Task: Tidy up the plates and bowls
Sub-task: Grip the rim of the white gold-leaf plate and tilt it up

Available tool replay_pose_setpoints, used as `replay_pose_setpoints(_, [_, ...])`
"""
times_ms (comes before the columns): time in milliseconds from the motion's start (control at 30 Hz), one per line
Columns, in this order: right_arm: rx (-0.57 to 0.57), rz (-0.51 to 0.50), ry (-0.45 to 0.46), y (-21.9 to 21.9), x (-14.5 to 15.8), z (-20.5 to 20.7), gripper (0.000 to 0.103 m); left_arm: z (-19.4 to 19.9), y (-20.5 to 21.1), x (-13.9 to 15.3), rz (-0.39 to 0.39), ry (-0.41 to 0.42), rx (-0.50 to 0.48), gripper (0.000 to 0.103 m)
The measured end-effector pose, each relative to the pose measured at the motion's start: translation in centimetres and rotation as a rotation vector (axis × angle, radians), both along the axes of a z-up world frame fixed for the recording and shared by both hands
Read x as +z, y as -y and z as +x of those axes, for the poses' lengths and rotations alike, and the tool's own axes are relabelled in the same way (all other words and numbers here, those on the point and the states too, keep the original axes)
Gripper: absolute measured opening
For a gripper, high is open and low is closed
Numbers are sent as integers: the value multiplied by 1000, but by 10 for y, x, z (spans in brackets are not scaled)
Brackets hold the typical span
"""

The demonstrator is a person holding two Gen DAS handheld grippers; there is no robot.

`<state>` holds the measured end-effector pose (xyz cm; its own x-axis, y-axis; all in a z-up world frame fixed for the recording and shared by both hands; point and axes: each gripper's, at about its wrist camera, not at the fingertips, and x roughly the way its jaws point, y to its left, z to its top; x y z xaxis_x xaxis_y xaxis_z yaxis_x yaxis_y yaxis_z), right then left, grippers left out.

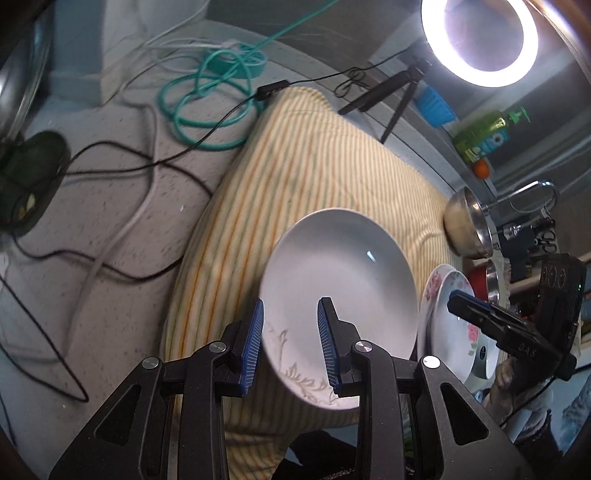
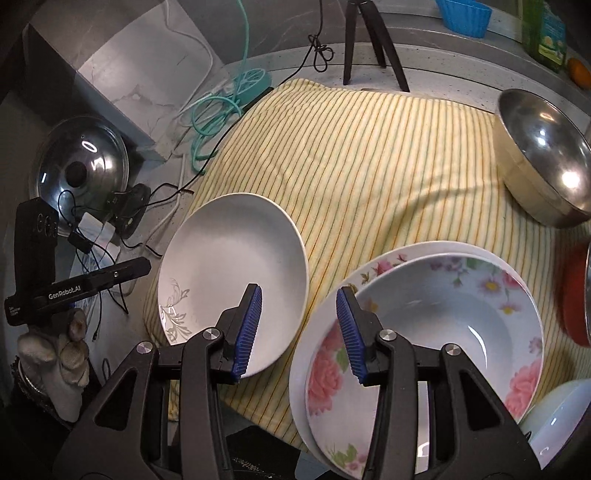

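Note:
A white plate with a grey leaf print (image 1: 340, 280) (image 2: 236, 266) lies on the yellow striped cloth (image 1: 314, 166) (image 2: 369, 147). My left gripper (image 1: 291, 317) is open just above its near rim, empty. Right of it a flowered bowl (image 2: 443, 325) (image 1: 452, 325) sits on a flowered plate (image 2: 391, 258). My right gripper (image 2: 299, 306) is open, empty, over the gap between the white plate and the flowered stack; it shows in the left wrist view (image 1: 465, 301). A steel bowl (image 2: 543, 158) (image 1: 467, 229) rests at the cloth's far right.
A red pot (image 2: 576, 295) and a white bowl (image 2: 557, 421) sit at the right edge. A pot lid (image 2: 85, 166), black cables (image 1: 122, 170) and a teal cable coil (image 1: 214, 99) lie left of the cloth. A tripod (image 2: 369, 33) and ring light (image 1: 480, 37) stand behind.

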<state>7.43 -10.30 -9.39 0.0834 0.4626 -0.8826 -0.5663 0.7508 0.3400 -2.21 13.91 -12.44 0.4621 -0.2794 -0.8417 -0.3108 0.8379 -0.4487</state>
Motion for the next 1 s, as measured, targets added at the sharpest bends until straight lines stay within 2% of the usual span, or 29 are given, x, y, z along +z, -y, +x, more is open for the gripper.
replay_pose_setpoints(133, [29, -30, -14, -15, -10, 9, 44, -9, -7, -6, -4, -9, 30, 28])
replay_pose_setpoints(300, [58, -53, -17, -32, -20, 15, 43, -18, -9, -15, -50, -17, 58, 28])
replay_pose_setpoints(400, [70, -64, -25, -36, -24, 16, 38, -21, -6, -24, -77, -32, 61, 28])
replay_pose_setpoints(500, [72, -84, -21, -38, -28, 18, 35, -20, -2, -26, -78, -34, 56, 28])
replay_pose_setpoints(600, [74, -80, -37, -37, -30, 21, 27, -18, 2, -26, -75, -31, 46, 28])
replay_pose_setpoints(667, [70, -83, -40, -37, -32, 24, 27, -17, 5, -26, -64, -33, 35, 27])
replay_pose_setpoints(800, [75, -80, -63, -39, -37, 28, 18, -15, 6, -30, -73, -34, 33, 26])
replay_pose_setpoints(1000, [90, -93, -82, -43, -46, 25, 13, -12, 7, -33, -73, -36, 29, 26])
